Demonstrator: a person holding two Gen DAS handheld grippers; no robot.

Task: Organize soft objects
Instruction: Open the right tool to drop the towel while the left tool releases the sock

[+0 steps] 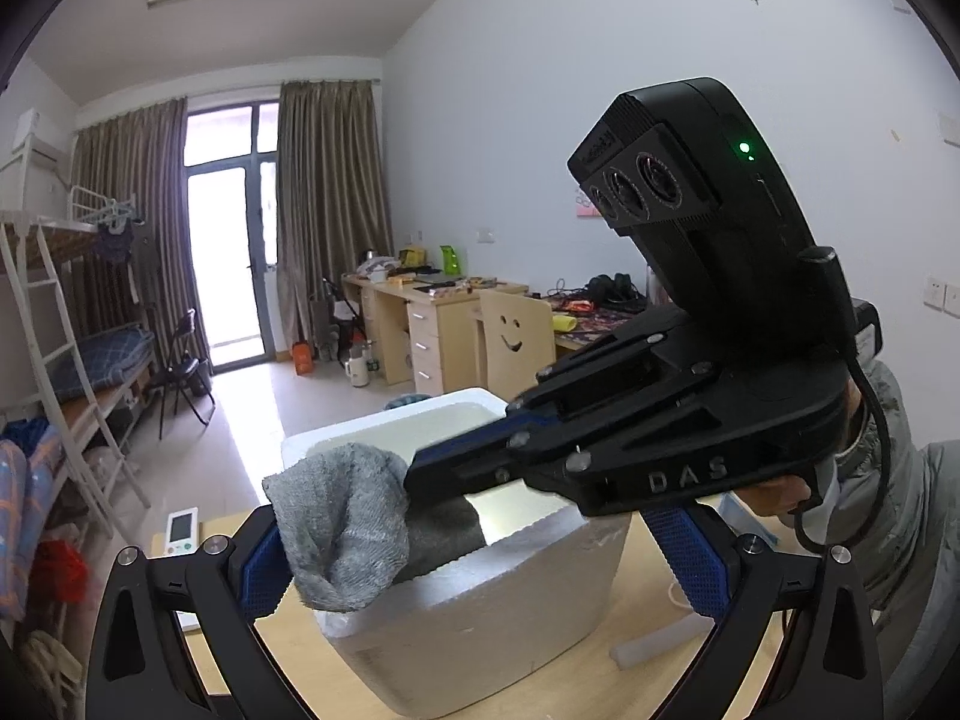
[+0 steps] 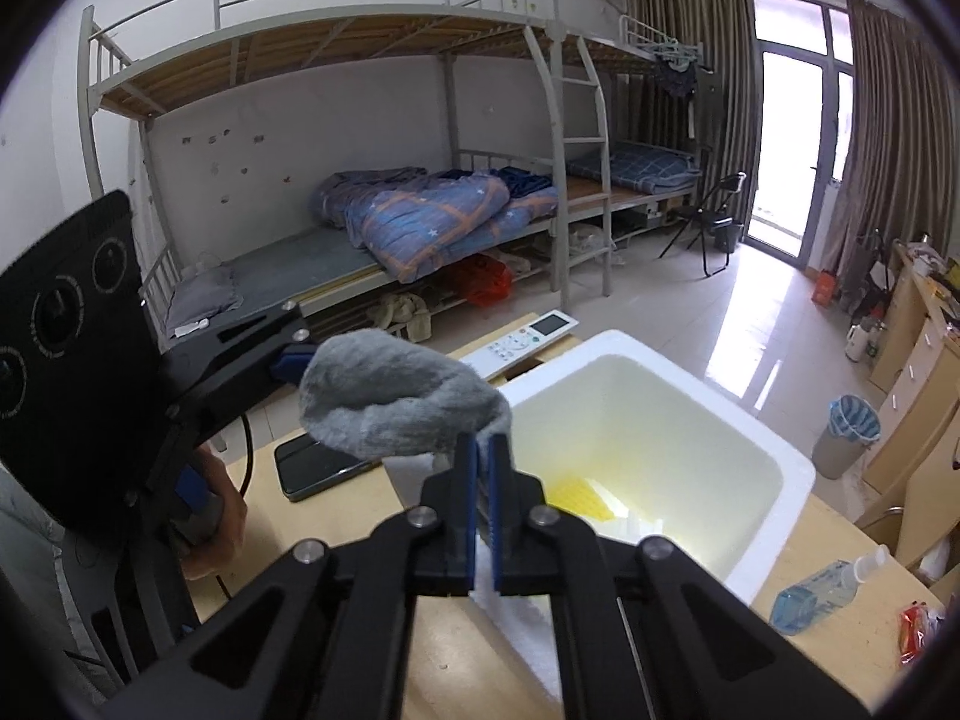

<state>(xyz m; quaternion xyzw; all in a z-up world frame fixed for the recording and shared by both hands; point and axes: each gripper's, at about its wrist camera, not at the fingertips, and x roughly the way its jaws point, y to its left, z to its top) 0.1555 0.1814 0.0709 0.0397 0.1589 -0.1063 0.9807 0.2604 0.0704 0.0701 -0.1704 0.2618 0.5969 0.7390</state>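
The gray sock (image 2: pixel 396 396) hangs over the near rim of the white box (image 2: pixel 798 480), stretched sideways. The right gripper (image 2: pixel 483 456) pinches one end tight. The left gripper (image 1: pixel 480 546) is wide apart.

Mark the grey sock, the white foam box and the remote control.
grey sock (image 2: pixel 396 402): right wrist view, middle of the bunched fabric.
white foam box (image 2: pixel 786 450): right wrist view, far right rim.
remote control (image 2: pixel 528 339): right wrist view, button face.
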